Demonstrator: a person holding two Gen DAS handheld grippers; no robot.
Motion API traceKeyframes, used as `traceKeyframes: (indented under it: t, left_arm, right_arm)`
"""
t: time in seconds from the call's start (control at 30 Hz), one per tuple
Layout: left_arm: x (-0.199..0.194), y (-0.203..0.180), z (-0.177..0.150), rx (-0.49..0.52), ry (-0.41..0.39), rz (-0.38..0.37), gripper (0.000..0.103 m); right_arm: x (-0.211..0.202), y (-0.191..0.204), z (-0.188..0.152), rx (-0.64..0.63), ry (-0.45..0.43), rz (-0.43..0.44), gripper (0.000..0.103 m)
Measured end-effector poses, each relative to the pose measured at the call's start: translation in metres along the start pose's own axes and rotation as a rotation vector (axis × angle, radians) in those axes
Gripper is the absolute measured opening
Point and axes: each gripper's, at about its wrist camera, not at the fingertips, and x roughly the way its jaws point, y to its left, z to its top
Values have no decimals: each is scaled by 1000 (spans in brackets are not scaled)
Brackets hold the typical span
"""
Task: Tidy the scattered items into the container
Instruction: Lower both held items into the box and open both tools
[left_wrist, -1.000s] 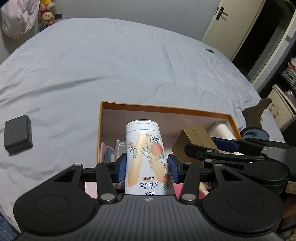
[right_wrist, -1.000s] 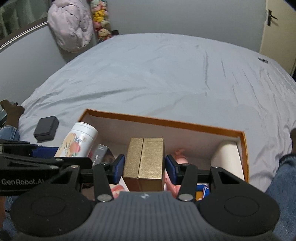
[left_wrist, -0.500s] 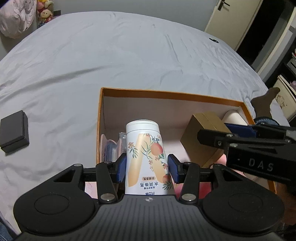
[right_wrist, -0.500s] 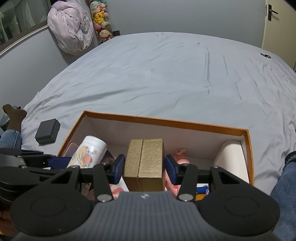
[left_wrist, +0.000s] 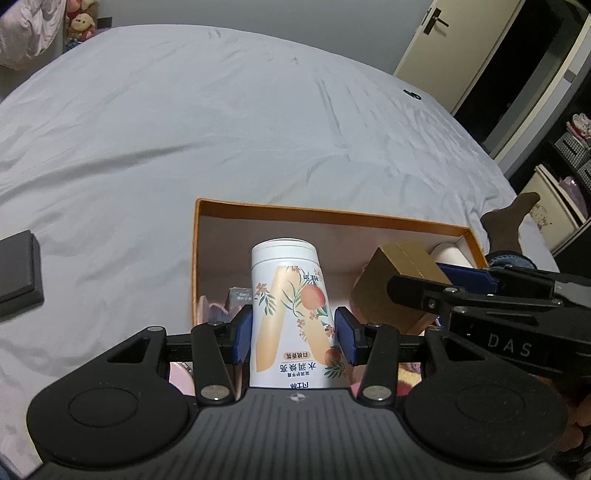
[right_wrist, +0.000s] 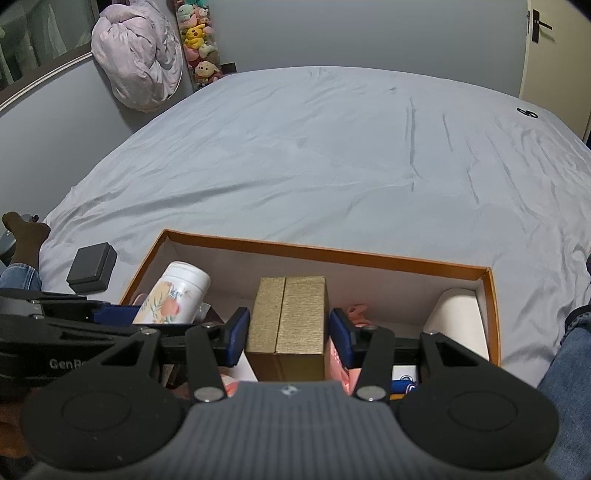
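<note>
Surface: bed (right_wrist: 314, 155) under a pale grey sheet, creased, filling most of both views.
Backdrop: bundled lilac bedding (right_wrist: 138, 55) and a column of plush toys (right_wrist: 195, 40) at 11 o'clock in the right wrist view; cream door (left_wrist: 443, 48) at 1 o'clock in the left wrist view.
Black case (right_wrist: 92, 266): flat, square, lying on the sheet just outside the container's left wall.
Container (right_wrist: 325, 253): open orange-rimmed box with pale interior, on the sheet at 6 o'clock of the bed.
Left gripper (left_wrist: 293, 334): blue pads pressed to both sides of the white canister, jaws at middling width, gripping it.
White canister (left_wrist: 290, 295): peach-and-leaf print, tilted, lid end pointing away, over the container's left end.
Right gripper (right_wrist: 287, 334): blue pads against both sides of the gold box, jaws at middling width, gripping it.
Gold box (right_wrist: 288, 325): textured, seam down its middle, over the container's centre.
Contents: pink items low in the container, partly hidden; cream roll (right_wrist: 456, 314) against the right wall.
Person: denim-clad leg (right_wrist: 569, 387) at 4 o'clock, dark-socked foot (right_wrist: 24, 234) at 9 o'clock.
</note>
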Motion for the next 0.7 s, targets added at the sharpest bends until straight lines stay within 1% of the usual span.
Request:
traceKeyframes:
  t: [0.1,0.2,0.3,0.37,0.5,0.53,0.57,0.6,0.7]
  left_arm:
    - [5,0,3,-3,4,-25,54]
    - [10,0,7,-3,-7,-28,54]
    - [17,2,11,-1,-7,-25,54]
    - [23,1,13,5,9,-8,54]
    - [28,-5,13,61,-4,47,53]
    - [29,-6,14,70,-6,57,48]
    - [31,-8,14,81,-4,70,40]
    - [33,-10,15,95,15,84,34]
    - [36,-12,13,116,12,90,33]
  right_arm:
    - [2,-3,1,11,2,3,50]
    - [4,-7,3,33,7,9,50]
    - [7,-10,4,61,11,37,50]
    - [9,-13,5,87,15,52,50]
    - [15,-16,4,127,26,92,50]
    - [17,-17,3,134,29,94,50]
    - [19,-17,2,137,32,96,50]
    - [21,-17,2,140,37,100,50]
    - [27,-16,-2,139,56,109,50]
